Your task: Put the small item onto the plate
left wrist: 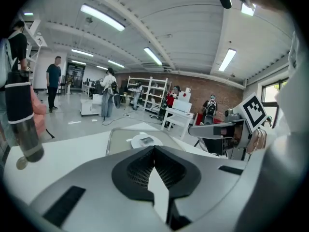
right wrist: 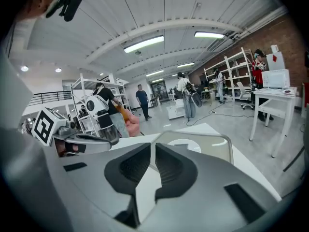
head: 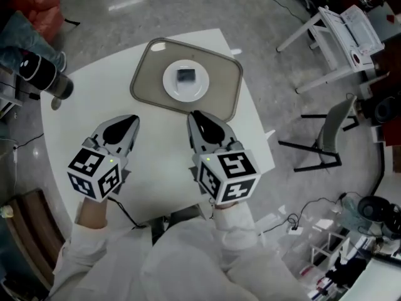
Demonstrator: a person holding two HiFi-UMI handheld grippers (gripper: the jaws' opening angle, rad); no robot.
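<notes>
A small dark item (head: 185, 75) lies on a white plate (head: 175, 88), which sits in a grey tray (head: 145, 83) at the far side of the white table (head: 163, 162). Both grippers hover over the table just short of the tray. My left gripper (head: 133, 119) is to the tray's near left, its jaws meeting with nothing in them. My right gripper (head: 192, 114) points at the tray's near edge, its jaws a thin slit apart and empty. The left gripper view looks over that gripper (left wrist: 154, 148) to the plate (left wrist: 137, 143) and the item (left wrist: 147, 139). Past the right gripper (right wrist: 153, 145), its own view shows the plate (right wrist: 186, 143).
A black and silver cylinder (head: 42, 74) stands off the table's left edge. A white folding table (head: 341, 33) and a chair (head: 329, 137) stand on the floor to the right. Several people stand far back in the hall (left wrist: 53, 83).
</notes>
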